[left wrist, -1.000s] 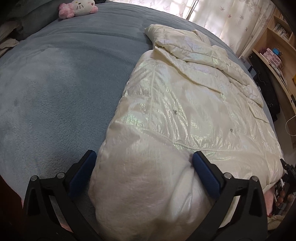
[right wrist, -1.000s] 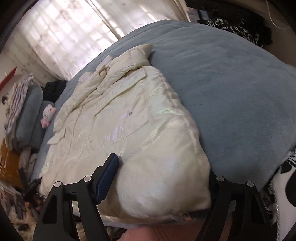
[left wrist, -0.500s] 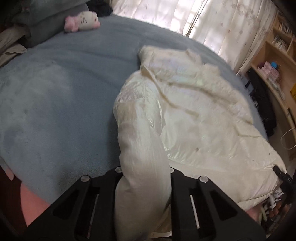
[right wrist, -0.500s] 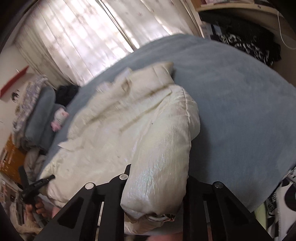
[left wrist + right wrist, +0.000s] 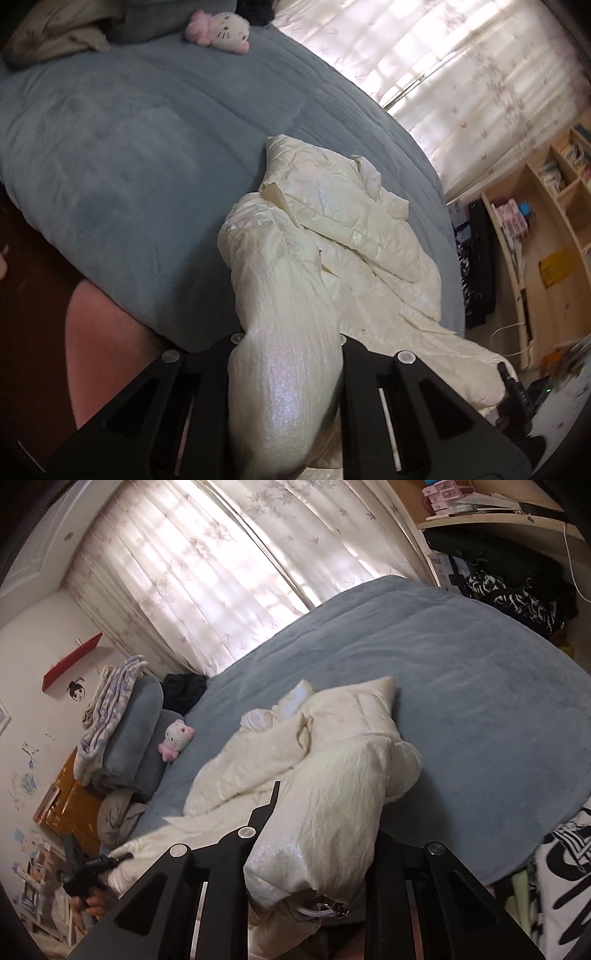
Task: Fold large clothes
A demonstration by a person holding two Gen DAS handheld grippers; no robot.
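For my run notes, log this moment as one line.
step: lift hem | left gripper: shut on cream jacket | right gripper: shut on jacket | far end on blue bed

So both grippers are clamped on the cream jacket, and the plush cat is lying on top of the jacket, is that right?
Not quite. Both the left gripper and right gripper are shut on the jacket, but the plush cat lies on the blue bedspread by the pillows, apart from the jacket. The right wrist view shows it.
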